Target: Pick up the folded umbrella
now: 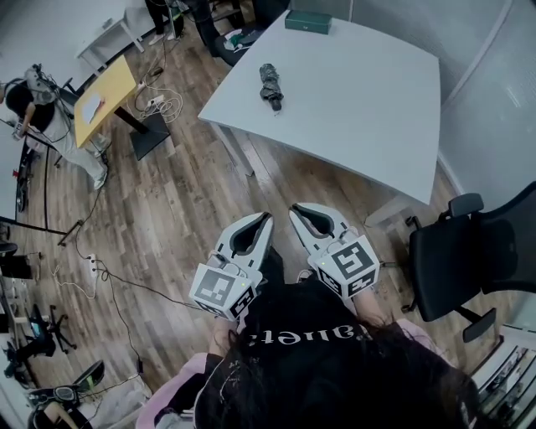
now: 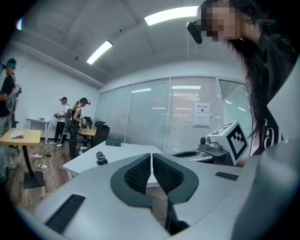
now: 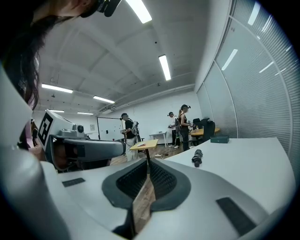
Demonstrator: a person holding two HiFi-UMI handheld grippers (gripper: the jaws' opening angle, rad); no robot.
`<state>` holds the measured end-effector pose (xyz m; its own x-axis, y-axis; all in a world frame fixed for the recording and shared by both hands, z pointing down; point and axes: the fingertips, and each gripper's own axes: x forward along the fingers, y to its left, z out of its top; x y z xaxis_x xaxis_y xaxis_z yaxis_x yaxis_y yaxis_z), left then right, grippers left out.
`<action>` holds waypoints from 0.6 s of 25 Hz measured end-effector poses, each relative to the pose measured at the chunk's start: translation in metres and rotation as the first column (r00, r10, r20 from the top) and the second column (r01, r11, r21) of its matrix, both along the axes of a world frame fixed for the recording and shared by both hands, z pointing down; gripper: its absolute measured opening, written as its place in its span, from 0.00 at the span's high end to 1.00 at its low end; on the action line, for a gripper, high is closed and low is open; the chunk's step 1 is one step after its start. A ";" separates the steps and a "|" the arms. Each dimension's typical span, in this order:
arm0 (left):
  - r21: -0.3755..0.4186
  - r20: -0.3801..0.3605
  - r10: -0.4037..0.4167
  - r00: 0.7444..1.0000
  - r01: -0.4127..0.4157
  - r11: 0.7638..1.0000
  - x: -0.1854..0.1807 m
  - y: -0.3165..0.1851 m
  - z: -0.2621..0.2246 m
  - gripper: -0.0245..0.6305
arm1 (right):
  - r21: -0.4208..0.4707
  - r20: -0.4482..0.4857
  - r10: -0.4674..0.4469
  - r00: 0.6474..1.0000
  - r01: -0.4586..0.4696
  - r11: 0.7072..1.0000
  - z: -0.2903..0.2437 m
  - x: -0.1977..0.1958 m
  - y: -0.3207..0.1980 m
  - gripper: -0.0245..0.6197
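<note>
On a white office table (image 1: 360,92), the folded umbrella (image 1: 270,85), black and strapped shut, lies near the far left corner, at about 12 o'clock from the person with the two hand-held tongs and well apart from both. The left gripper (image 1: 266,218) and the right gripper (image 1: 295,209) are side by side at chest height over the wooden floor (image 1: 167,209), short of the table's near edge, tips angled toward each other. Both pairs of tongs are closed with nothing between them: the left gripper view shows its ribbed pads meeting at the tip (image 2: 151,154), and the right gripper view shows the same (image 3: 147,161). From the left gripper the umbrella (image 2: 101,158) sits at about 10 o'clock on the tabletop; from the right gripper it (image 3: 197,157) sits at about 2 o'clock. A green box (image 1: 307,21) rests on the table's far edge, at 1 o'clock from the umbrella. A black office chair (image 1: 473,251) stands at 3 o'clock of the grippers, and a yellow table (image 1: 105,88) at 10 o'clock.
</note>
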<state>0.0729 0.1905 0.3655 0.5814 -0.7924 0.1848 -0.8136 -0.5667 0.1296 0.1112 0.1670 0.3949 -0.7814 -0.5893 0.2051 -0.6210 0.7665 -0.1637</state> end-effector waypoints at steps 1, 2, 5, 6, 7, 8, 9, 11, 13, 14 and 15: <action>0.000 0.000 0.000 1.000 0.000 1.000 -0.001 -0.004 0.000 0.92 | 0.000 0.002 0.000 1.000 0.000 1.000 0.000 -0.001 -0.005 0.91; 0.000 -0.001 -0.001 1.000 0.001 1.000 -0.004 -0.008 0.000 0.92 | -0.001 0.004 0.002 1.000 -0.002 1.000 0.000 -0.003 -0.010 0.91; -0.001 -0.005 0.002 1.000 -0.002 1.000 -0.012 -0.022 0.002 0.92 | -0.006 0.006 0.010 1.000 -0.010 1.000 0.002 -0.009 -0.027 0.91; -0.003 -0.007 0.003 1.000 -0.003 1.000 -0.016 -0.026 0.004 0.92 | -0.009 0.007 0.014 1.000 -0.014 1.000 0.004 -0.012 -0.033 0.91; -0.005 -0.009 0.004 1.000 -0.004 1.000 -0.020 -0.032 0.005 0.92 | -0.013 0.008 0.018 1.000 -0.018 1.000 0.005 -0.015 -0.040 0.91; -0.007 -0.011 0.004 1.000 -0.004 1.000 -0.025 -0.039 0.007 0.92 | -0.017 0.009 0.022 1.000 -0.021 1.000 0.006 -0.019 -0.047 0.91; -0.009 -0.013 0.003 1.000 -0.003 1.000 -0.031 -0.047 0.008 0.92 | -0.021 0.009 0.025 1.000 -0.024 0.999 0.007 -0.024 -0.054 0.91; -0.009 -0.017 0.002 1.000 -0.002 1.000 -0.045 -0.067 0.010 0.92 | -0.029 0.006 0.030 1.000 -0.030 0.999 0.009 -0.035 -0.071 0.91; -0.008 -0.021 0.010 1.000 -0.010 1.000 -0.057 -0.086 0.010 0.92 | -0.035 0.006 0.038 0.999 -0.038 0.999 0.011 -0.047 -0.090 0.91; -0.008 -0.019 0.017 1.000 -0.017 1.000 -0.063 -0.096 0.010 0.92 | -0.040 0.008 0.043 0.999 -0.043 0.998 0.011 -0.053 -0.100 0.91; -0.009 -0.014 0.025 1.000 -0.025 1.000 -0.069 -0.106 0.011 0.92 | -0.048 0.010 0.049 0.999 -0.048 0.998 0.012 -0.060 -0.110 0.91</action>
